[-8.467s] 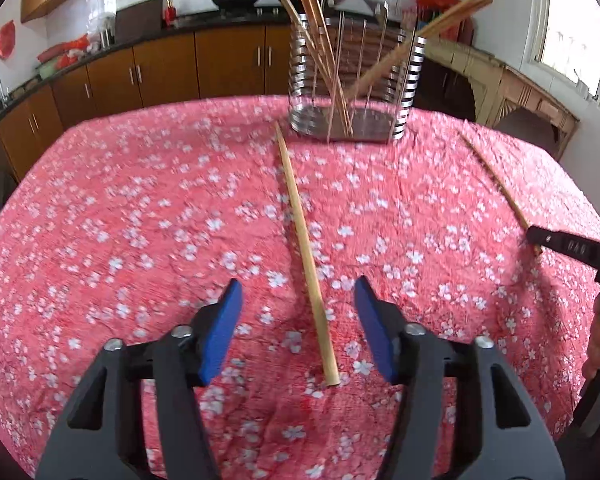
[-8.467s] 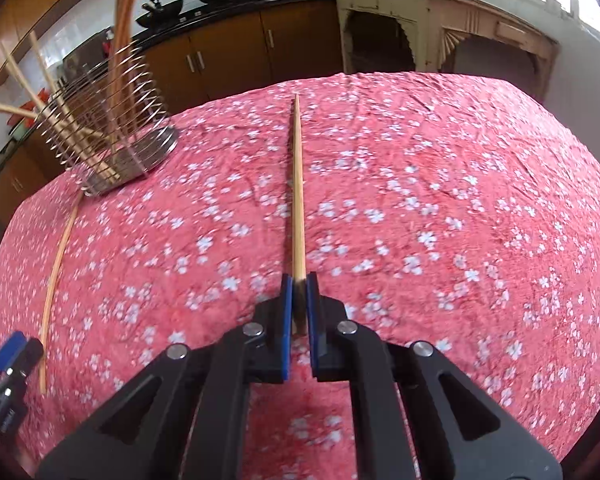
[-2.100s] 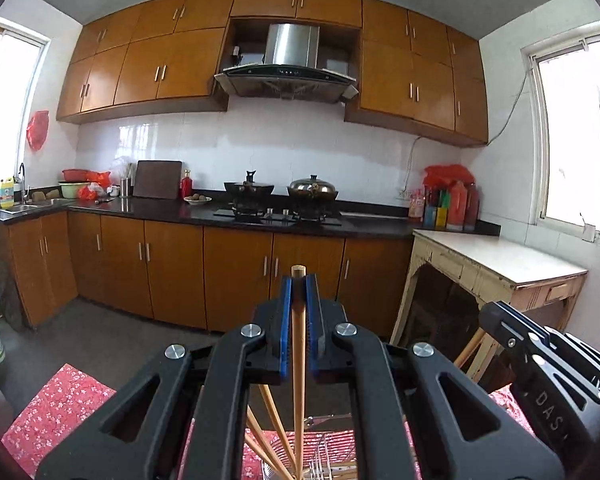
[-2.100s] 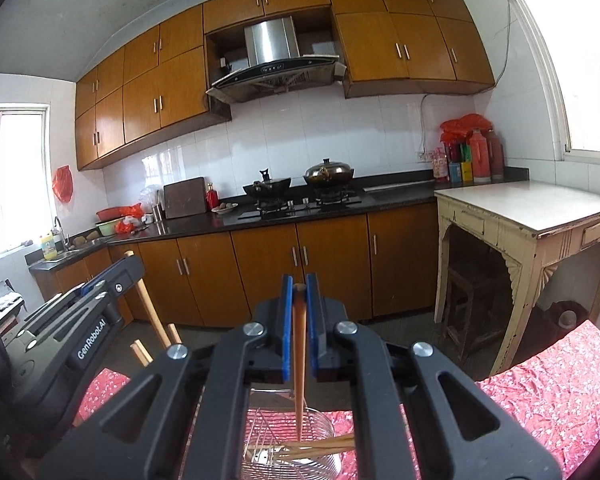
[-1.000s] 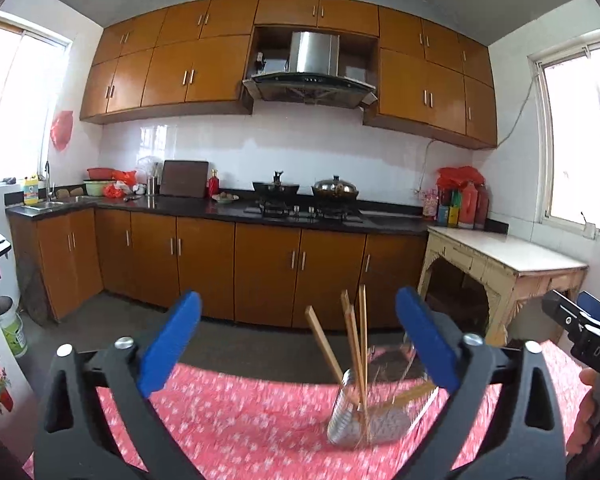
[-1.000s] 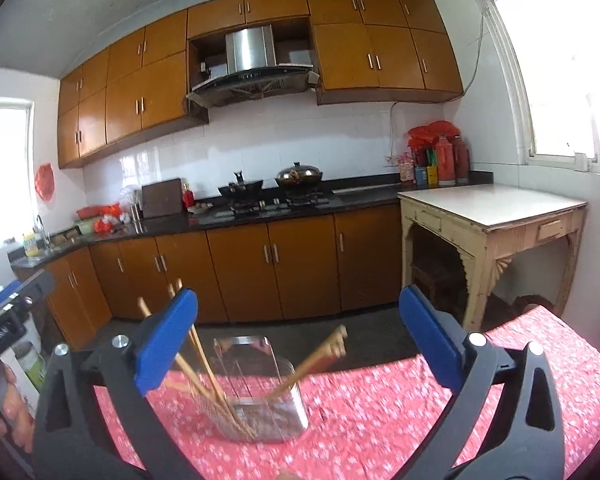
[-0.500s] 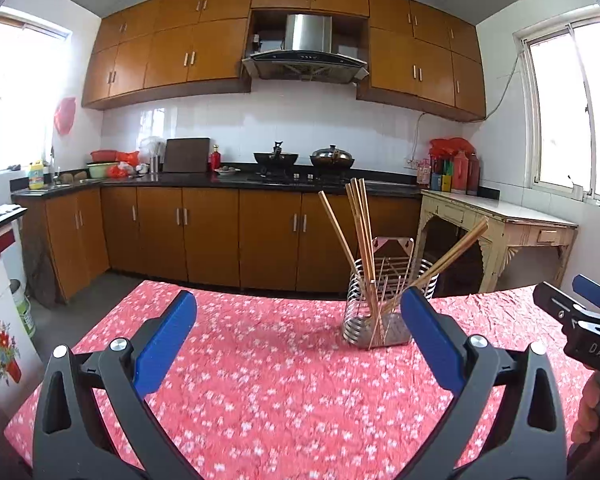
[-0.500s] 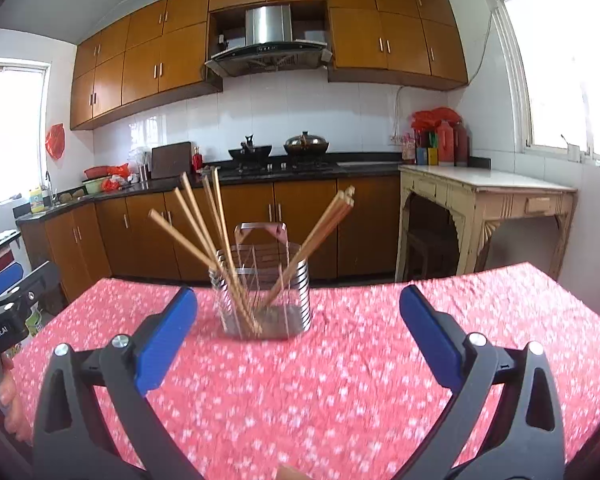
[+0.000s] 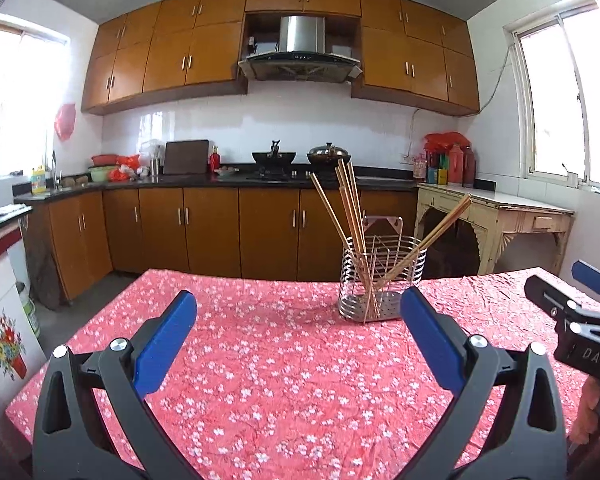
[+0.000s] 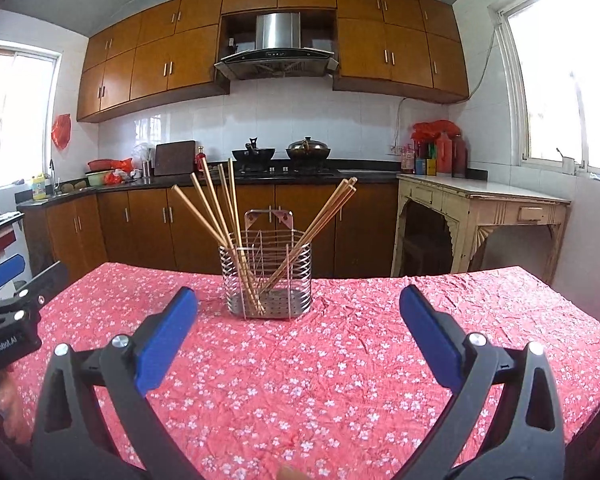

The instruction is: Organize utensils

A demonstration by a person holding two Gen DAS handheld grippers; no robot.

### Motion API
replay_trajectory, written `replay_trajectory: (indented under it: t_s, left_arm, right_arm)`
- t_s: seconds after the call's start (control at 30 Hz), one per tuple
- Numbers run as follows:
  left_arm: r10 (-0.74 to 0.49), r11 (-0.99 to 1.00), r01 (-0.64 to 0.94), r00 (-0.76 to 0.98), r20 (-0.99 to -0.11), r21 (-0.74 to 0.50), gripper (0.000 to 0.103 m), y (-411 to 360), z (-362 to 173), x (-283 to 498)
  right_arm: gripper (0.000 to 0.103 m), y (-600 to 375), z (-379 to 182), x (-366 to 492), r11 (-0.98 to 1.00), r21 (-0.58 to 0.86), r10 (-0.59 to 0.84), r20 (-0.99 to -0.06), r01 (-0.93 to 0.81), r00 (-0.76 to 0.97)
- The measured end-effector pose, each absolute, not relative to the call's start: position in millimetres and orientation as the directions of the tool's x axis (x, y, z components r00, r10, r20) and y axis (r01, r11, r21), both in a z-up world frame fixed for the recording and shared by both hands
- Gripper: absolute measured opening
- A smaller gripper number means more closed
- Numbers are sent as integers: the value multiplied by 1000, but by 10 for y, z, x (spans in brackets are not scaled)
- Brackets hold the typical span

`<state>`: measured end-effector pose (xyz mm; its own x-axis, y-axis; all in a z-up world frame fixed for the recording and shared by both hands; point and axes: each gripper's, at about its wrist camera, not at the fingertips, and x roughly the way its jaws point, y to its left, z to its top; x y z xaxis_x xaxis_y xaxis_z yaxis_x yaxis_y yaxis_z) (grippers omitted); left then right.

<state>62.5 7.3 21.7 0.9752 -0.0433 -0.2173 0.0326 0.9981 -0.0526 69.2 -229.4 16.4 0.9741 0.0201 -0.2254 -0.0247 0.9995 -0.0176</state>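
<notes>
Left wrist view, far left: sink counter and a floral panel beside the bench (image 9: 100, 344), draped in a red cloth with white blossoms. Nearer, left gripper (image 9: 298, 334) spread wide, blue pads far apart, nothing between them, hovering above the cloth. Right of centre, toward the far edge of the bench: wire utensil holder (image 9: 382, 282) standing upright, chopsticks (image 9: 350, 216) inside, one bunch leaning left, another leaning right. At the far right edge: black body of the other tool with one blue tip, lettering "DAS" readable, and part of a hand (image 9: 588, 412) under it. Seen only from here: that hand and the lettering.

Right wrist view, far left: part of the left tool poking in, black with a blue tip, marked "GenRobot.AI", with a blurred bit of hand below it. Next, right gripper (image 10: 298, 332) likewise wide open and empty, held over the bench (image 10: 540, 320). Dead centre between the pads, farther off: the utensil holder (image 10: 266, 276), its perforated base and back hanging plate plain, chopsticks (image 10: 220, 208) fanned left and a pair crossing to the right. Far right: cream side table under a window.

Shown better here than in the other view: holder square-on and centred, both chopstick groups clearly apart. Bare cloth all around the holder in both views; no chopstick lying loose on it.
</notes>
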Motion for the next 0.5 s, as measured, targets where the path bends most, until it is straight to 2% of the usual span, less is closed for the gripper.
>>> replay_trajectory:
  t_s: [0.5]
  left_arm:
    - [-43, 999, 35, 978, -204, -42, 101, 42, 135, 466]
  right_arm:
    - [99, -2378, 68, 613, 1000, -4, 12, -233, -13, 972]
